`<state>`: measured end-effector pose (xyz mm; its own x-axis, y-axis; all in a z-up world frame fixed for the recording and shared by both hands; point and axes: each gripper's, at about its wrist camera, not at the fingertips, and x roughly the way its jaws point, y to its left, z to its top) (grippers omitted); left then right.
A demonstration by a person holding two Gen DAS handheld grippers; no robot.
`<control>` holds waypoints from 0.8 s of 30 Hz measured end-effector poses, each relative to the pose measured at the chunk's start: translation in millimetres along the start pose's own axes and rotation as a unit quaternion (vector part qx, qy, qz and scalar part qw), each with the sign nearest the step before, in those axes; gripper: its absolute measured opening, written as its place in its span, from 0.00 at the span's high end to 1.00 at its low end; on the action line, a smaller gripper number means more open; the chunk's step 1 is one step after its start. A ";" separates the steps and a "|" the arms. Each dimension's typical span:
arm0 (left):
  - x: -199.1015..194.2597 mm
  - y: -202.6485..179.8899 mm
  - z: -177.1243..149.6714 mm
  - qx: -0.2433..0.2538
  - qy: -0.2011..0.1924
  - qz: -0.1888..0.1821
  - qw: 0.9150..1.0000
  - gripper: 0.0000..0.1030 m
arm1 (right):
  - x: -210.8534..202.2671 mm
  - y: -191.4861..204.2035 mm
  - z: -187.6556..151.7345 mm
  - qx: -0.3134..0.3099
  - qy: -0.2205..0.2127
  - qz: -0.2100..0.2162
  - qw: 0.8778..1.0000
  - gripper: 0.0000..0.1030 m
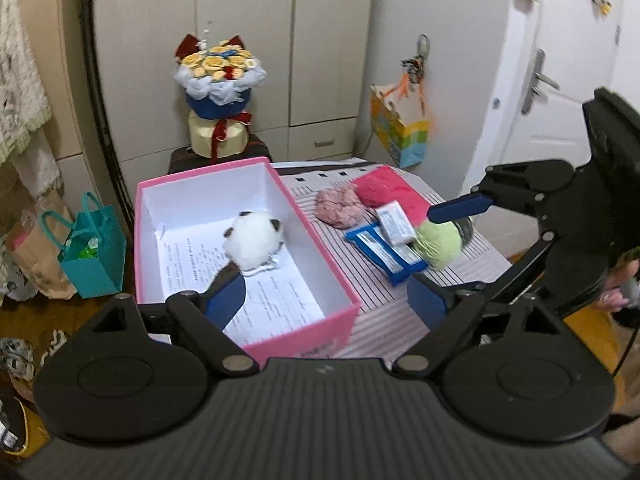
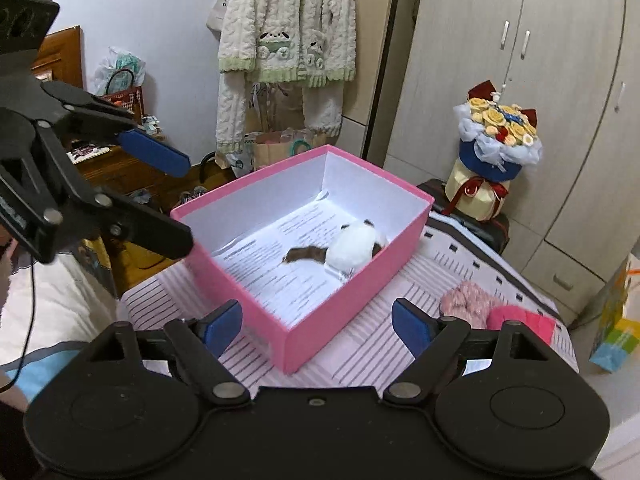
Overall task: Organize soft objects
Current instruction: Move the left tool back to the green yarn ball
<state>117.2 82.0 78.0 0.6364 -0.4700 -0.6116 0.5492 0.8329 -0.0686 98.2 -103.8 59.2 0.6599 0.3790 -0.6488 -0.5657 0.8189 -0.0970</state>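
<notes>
Nearest the lens, the left gripper (image 1: 326, 294) is held with its jaws spread wide and empty; the right gripper (image 2: 318, 322) is likewise wide open with nothing between its jaws. On the striped bench (image 2: 400, 344), the pink box (image 1: 344, 322) is set at the left edge, and a white plush toy (image 1: 254, 246) is already laid inside it. Beside the box, toward the far right corner, a red soft bundle (image 1: 384, 192), a pink knitted piece (image 1: 340, 208) and a green yarn ball (image 1: 438, 242) are left unsorted. The ball is judged likely to roll off the bench edge if nudged rather than squeezed squarely.
</notes>
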 end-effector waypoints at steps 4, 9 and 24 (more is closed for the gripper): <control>-0.9 -21.6 -5.6 0.031 0.001 -0.002 1.000 0.11 | -21.1 4.3 -15.6 0.008 -0.001 0.010 1.000 0.16; 8.4 -51.2 -12.1 0.069 -0.003 -0.007 0.998 0.07 | -41.0 1.2 -46.6 0.018 -0.008 -0.007 1.000 0.13; 75.6 -103.6 -20.5 0.081 0.007 -0.070 0.994 0.04 | -44.3 -70.0 -142.8 0.104 -0.003 -0.077 0.992 0.12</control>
<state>97.3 -33.8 22.7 0.5408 -0.5732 -0.6156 0.7122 0.7014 -0.0275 38.0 -239.5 -13.1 0.7338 0.2456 -0.6334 -0.3453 0.9378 -0.0364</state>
